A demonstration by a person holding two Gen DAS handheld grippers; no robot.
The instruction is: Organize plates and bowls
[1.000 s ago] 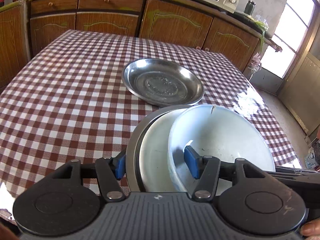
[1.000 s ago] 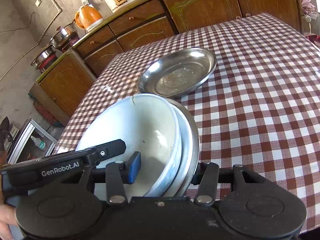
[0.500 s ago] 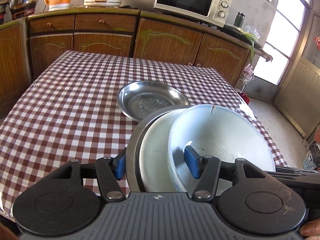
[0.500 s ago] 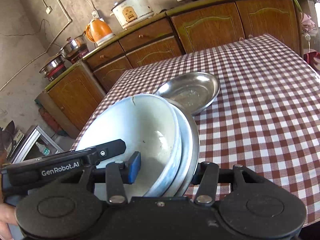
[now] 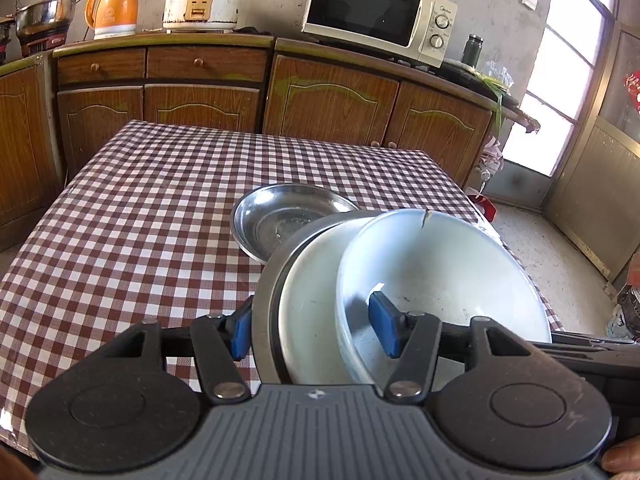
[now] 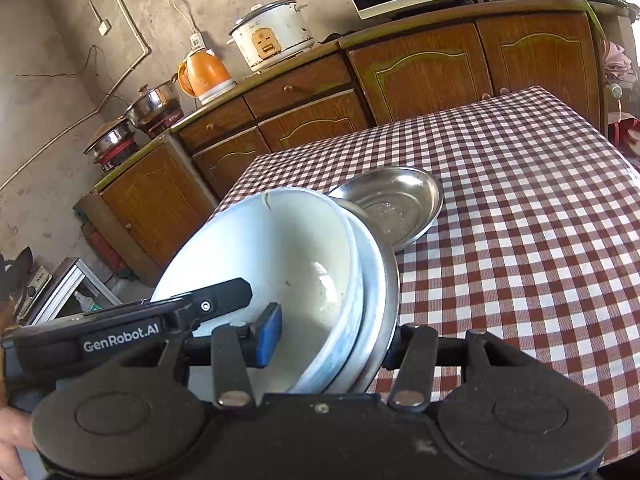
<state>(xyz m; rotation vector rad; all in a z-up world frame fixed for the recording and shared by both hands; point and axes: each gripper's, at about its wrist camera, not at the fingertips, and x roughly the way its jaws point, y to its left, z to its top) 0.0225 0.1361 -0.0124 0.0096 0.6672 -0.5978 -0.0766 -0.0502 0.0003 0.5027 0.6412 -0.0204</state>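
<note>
I have the stack pinched from both sides and clear of the bench [image 5: 132, 200]. My left tool [image 5: 314, 330] clamps one edge of the stack: one blue pad sits outside the steel plate [image 5: 266, 304], the other inside the white bowl [image 5: 440, 276]. My right tool [image 6: 332, 340] does the same on the opposite edge, one pad in the bowl, the other finger hidden behind the plate's rim.

To do this step well, I judge I should keep both tools level with each other and travel together, since the nested pieces are tilted and could slide apart if one side leads.

Left to right in the left view: the empty steel dish [image 5: 288, 216] rests on the checked cloth beyond the stack and looks bare apart from a dull smear. The steel plate holds a pale plate [image 5: 312, 296], which holds the white bowl. The bowl is empty, with a few specks and a crack at its far rim.
</note>
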